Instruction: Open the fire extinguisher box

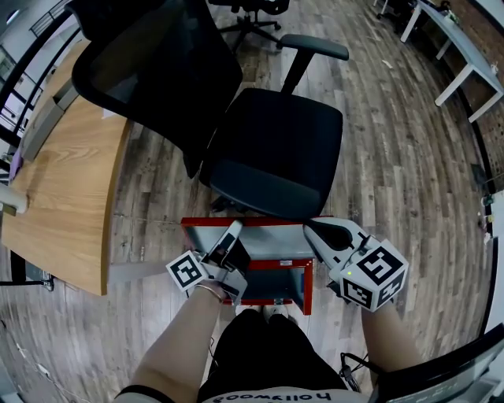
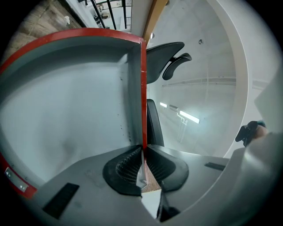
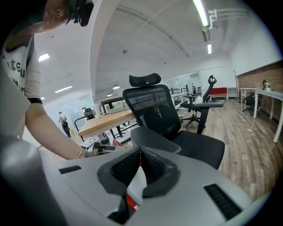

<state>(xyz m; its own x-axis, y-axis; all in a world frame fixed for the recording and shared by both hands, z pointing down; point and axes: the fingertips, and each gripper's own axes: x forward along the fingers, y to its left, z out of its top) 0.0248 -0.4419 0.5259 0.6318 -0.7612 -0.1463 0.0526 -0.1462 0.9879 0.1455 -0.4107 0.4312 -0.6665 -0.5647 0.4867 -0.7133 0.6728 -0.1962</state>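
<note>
The box (image 1: pixel 197 223) lies on the floor (image 1: pixel 394 157) right at my feet, red-rimmed and grey inside, with the chair (image 1: pixel 276 149) just behind it. In the head view its upper part is a pale grey panel and its lower part a darker recess. I cannot make out anything in that recess.

My left claw (image 2: pixel 142 152) is nipped nearly closed on the box's red edge (image 2: pixel 143 88). That edge runs straight up from between the pads, with the grey inner wall to its left.

My right claw (image 3: pixel 140 152) sits at the box's right upper corner. Its pads are pressed together at the tips, and a strip of red shows beneath them. I cannot tell whether they actually pinch the rim.

The floor is grey-brown wood planking. A curved wooden desk (image 1: pixel 63 197) stands to my left, near the chair's back. Well off to the upper right is a white table (image 1: pixel 449 39), and a second chair (image 1: pixel 252 16) is at the far end of the room. The right gripper view shows an open office with a brick wall (image 3: pixel 261 75) and strip lights on a white ceiling.
</note>
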